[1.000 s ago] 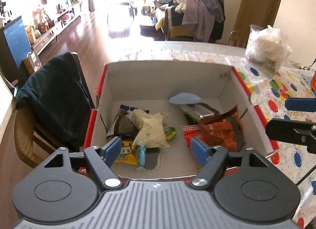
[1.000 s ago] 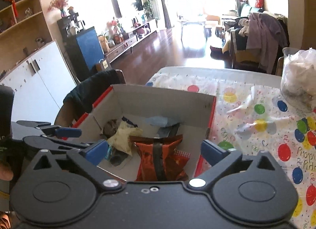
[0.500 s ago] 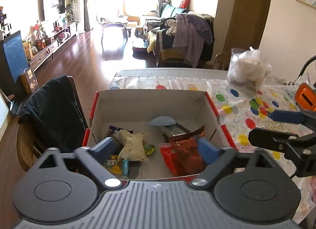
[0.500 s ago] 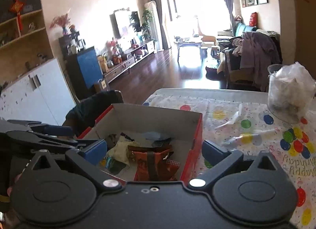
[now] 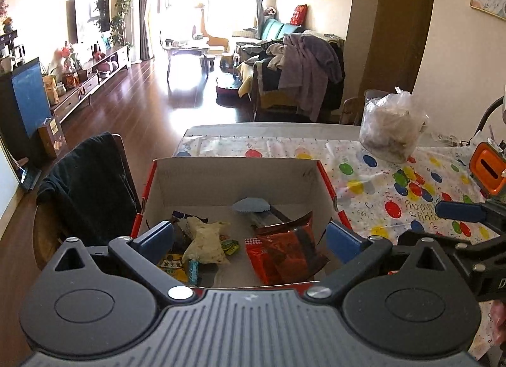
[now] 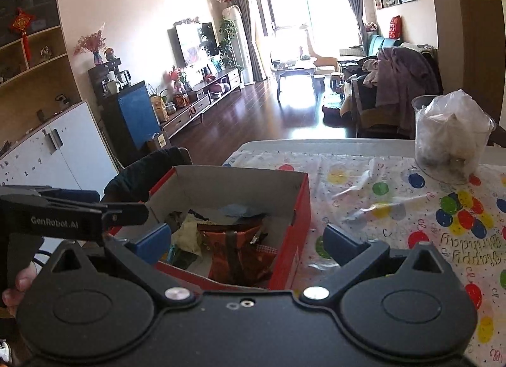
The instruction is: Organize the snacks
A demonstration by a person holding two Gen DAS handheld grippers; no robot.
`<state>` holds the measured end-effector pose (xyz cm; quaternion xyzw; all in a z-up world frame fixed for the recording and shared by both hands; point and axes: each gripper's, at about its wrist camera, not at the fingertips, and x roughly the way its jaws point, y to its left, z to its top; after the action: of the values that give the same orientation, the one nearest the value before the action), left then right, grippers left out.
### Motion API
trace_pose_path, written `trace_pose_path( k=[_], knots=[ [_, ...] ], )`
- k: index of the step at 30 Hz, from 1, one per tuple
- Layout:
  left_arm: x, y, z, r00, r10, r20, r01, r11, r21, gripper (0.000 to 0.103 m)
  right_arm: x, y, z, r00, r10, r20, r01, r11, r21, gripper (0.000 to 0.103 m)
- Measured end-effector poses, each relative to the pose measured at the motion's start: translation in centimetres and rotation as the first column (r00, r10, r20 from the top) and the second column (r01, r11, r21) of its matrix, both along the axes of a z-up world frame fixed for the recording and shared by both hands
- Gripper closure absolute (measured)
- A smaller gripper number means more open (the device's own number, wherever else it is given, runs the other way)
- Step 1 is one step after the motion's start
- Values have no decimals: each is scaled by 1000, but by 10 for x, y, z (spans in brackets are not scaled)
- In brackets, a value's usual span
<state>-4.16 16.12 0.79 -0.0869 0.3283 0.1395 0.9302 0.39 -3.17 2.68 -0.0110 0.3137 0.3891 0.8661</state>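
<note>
Judging by what lies on the balloon-print tablecloth (image 5: 373, 158), the sorting looks nearly done: no loose snacks show on it, only a clear bag-lined container (image 6: 452, 136) at the far side, while the red cardboard box (image 5: 234, 174) near the table's left edge already holds the orange-red packet (image 5: 284, 250), a pale yellow bag (image 5: 205, 240) and smaller wrappers. Both the left gripper (image 5: 249, 235) and the right gripper (image 6: 246, 240) hang above the box's near wall with jaws spread wide and nothing between them, and open cloth to the right leaves ample room.
</note>
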Motion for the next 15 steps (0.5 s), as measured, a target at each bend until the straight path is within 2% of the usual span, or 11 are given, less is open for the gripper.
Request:
trace_pose_path(
  k=[15],
  knots=[
    [0,-15,0,1000,6,-12,-6,1000,8,0,4,-11,-3,999,1,-35,-2,1000,-5,0]
  ],
)
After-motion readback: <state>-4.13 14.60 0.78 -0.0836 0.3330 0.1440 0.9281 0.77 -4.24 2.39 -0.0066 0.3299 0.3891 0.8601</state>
